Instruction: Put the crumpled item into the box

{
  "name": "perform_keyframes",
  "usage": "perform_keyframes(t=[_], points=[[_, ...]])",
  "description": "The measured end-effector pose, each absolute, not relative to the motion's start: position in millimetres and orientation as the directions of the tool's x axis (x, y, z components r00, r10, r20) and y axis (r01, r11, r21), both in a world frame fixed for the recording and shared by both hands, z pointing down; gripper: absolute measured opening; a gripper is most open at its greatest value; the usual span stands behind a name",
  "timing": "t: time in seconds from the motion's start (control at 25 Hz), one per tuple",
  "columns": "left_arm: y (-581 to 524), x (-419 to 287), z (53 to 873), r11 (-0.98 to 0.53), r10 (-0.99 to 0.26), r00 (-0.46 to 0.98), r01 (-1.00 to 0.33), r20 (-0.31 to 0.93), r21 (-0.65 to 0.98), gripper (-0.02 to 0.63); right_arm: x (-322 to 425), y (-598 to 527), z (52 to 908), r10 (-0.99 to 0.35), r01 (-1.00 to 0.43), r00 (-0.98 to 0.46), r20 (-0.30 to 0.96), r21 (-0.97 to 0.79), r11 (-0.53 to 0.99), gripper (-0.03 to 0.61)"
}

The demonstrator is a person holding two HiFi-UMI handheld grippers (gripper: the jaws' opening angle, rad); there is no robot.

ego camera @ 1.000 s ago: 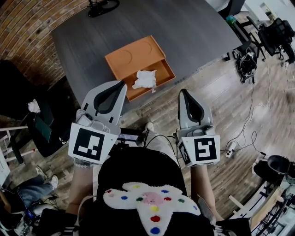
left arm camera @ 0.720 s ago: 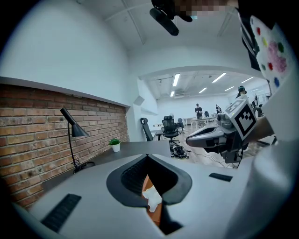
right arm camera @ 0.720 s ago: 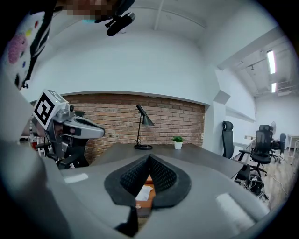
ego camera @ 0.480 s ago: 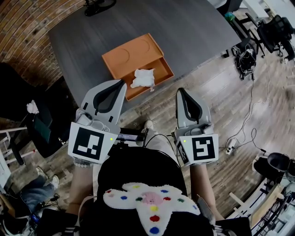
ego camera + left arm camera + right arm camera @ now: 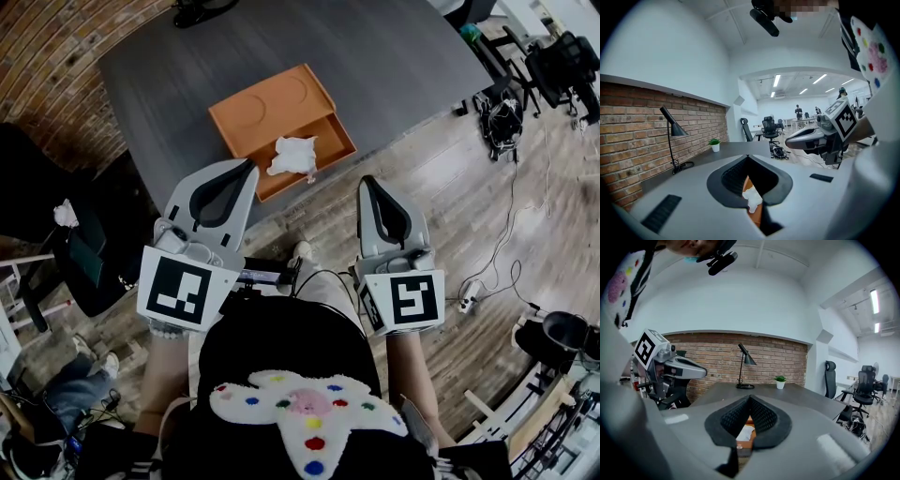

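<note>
An orange box [image 5: 281, 112] lies open on the dark table, near its front edge. The crumpled white item [image 5: 293, 155] rests in the box's near compartment, against the front rim. My left gripper [image 5: 250, 168] hovers just short of the table edge, left of the item, jaws shut and empty. My right gripper [image 5: 366, 182] hangs over the floor to the item's right, also shut and empty. Through the shut left gripper [image 5: 748, 157] I glimpse the crumpled item [image 5: 752, 199] and the box [image 5: 757, 216]. Past the shut right gripper [image 5: 750, 399], the item [image 5: 745, 431] shows too.
The dark grey table [image 5: 394, 56] runs back to a brick wall [image 5: 56, 56]. On it stand a desk lamp [image 5: 670, 127] and a small plant pot [image 5: 715, 146]. A black chair [image 5: 66, 234] stands at the left. Cables and bags [image 5: 497, 122] lie on the wooden floor at the right.
Both grippers stay shut and almost still. The view has shifted slightly; the item stays in the box.
</note>
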State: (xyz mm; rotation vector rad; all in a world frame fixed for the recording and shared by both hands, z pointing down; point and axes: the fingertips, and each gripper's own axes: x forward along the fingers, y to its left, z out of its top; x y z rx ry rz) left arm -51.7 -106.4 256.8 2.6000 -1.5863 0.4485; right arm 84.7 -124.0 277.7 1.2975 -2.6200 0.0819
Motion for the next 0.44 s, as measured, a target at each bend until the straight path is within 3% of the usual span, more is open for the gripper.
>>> perform_keyframes(t=[0.44], points=[[-104.0, -49.1, 255.4, -0.474, -0.856, 0.439, -0.877, 0.272, -0.079, 0.006, 85.3, -120.5, 282.0, -0.776, -0.791, -0.588, 0.227, 0.039, 0.611, 0.009]])
